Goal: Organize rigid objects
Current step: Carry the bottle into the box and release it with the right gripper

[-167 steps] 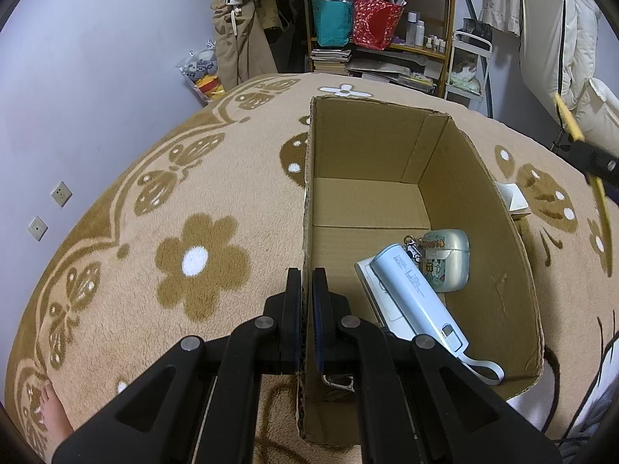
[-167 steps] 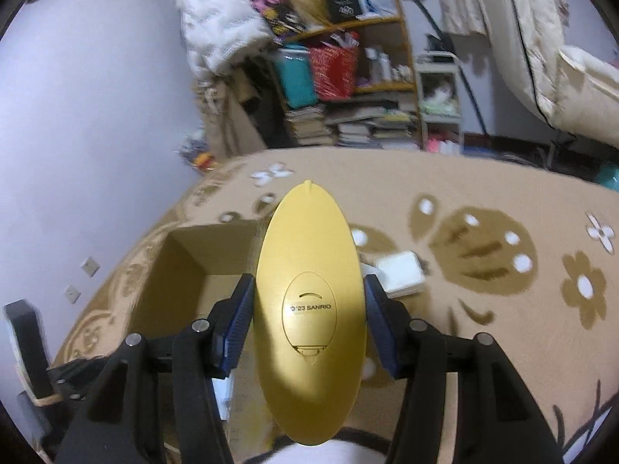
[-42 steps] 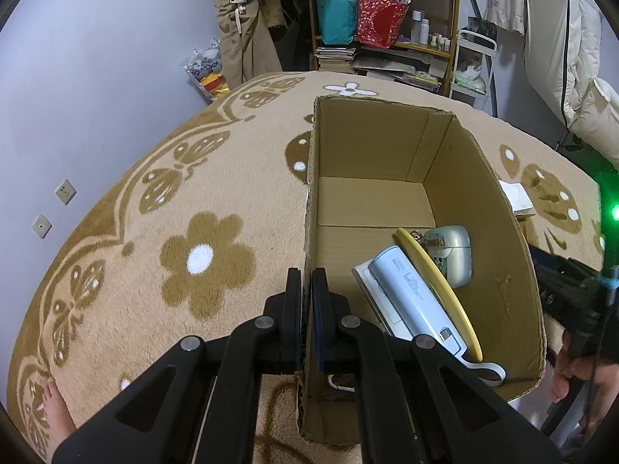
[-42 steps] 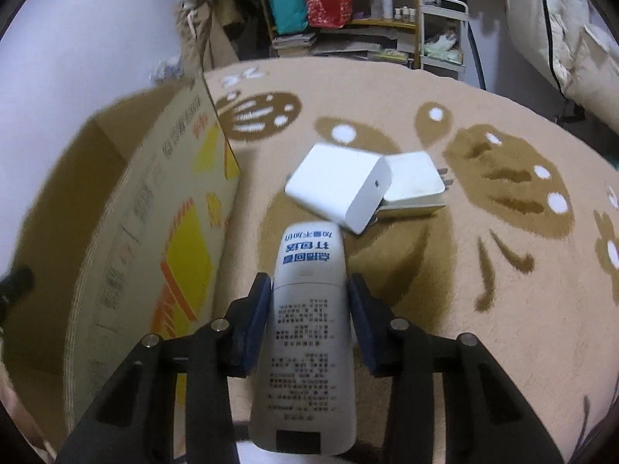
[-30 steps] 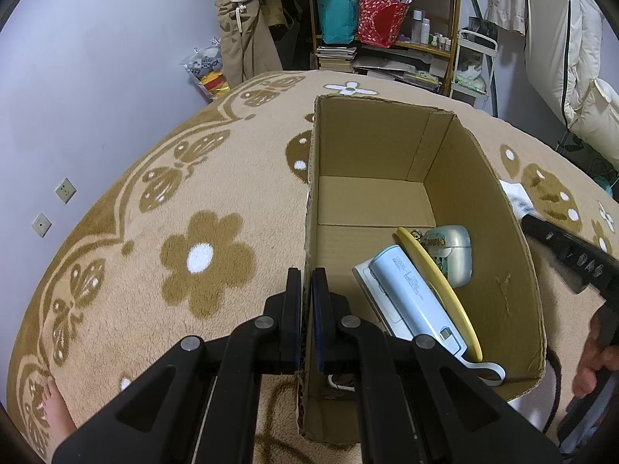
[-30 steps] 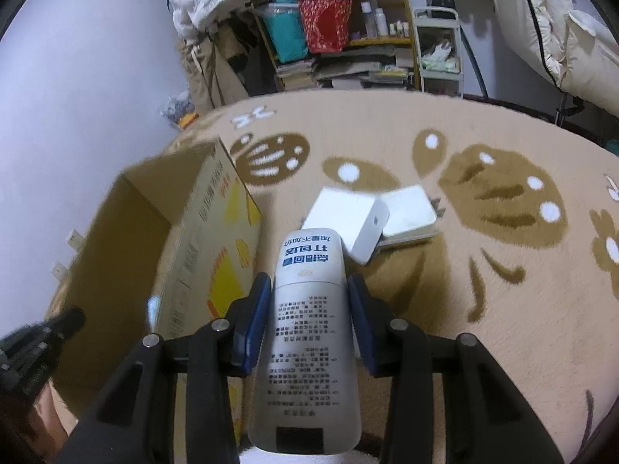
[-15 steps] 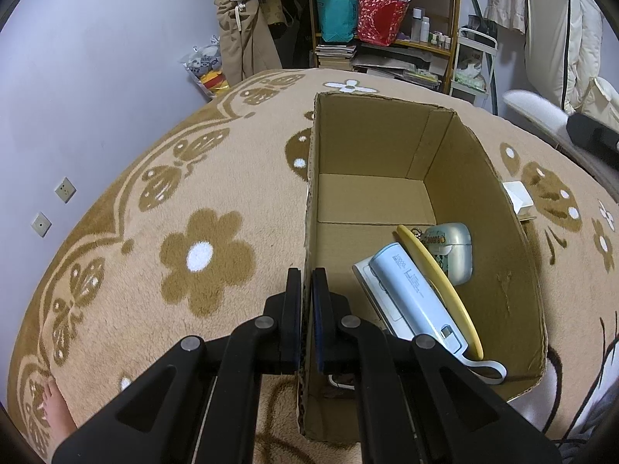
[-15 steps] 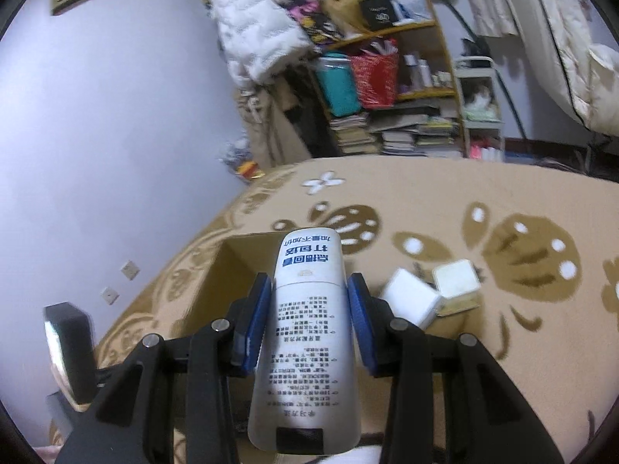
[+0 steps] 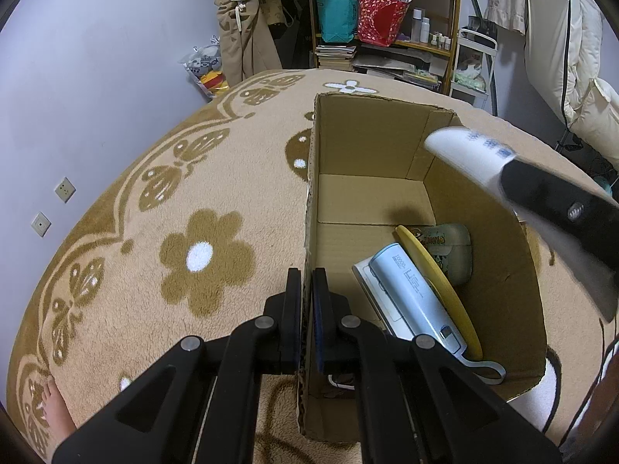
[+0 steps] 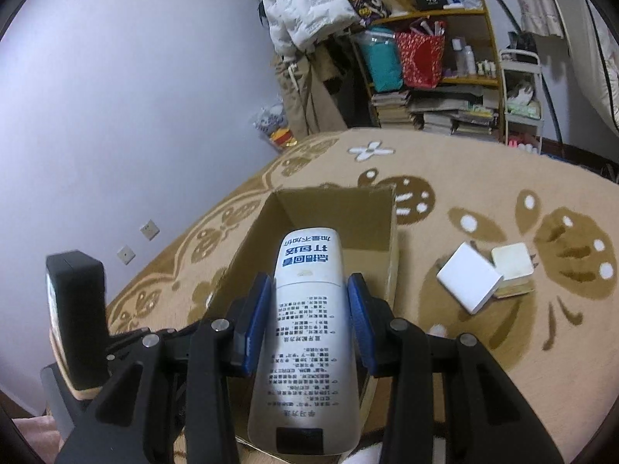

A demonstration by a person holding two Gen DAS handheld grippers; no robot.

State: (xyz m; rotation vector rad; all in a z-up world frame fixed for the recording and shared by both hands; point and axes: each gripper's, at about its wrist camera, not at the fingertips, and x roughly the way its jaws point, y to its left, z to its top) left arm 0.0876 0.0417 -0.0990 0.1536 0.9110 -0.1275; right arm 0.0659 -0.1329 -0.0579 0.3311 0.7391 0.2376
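An open cardboard box stands on the rug. My left gripper is shut on the box's left wall near the front corner. Inside lie a light-blue power bank, a yellow oval mirror and a pale green case. My right gripper is shut on a white tube with black print and holds it above the box. In the left wrist view the tube and the right gripper's fingers hang over the box's right side.
Two white charger blocks lie on the flowered rug right of the box. Shelves with bags and books stand at the far end. A bare foot shows at lower left. Wall sockets are on the left wall.
The yellow mirror went from my right gripper into the box. My right gripper then took the white tube from the rug, lifted it and brought it over the box. The left gripper stayed put.
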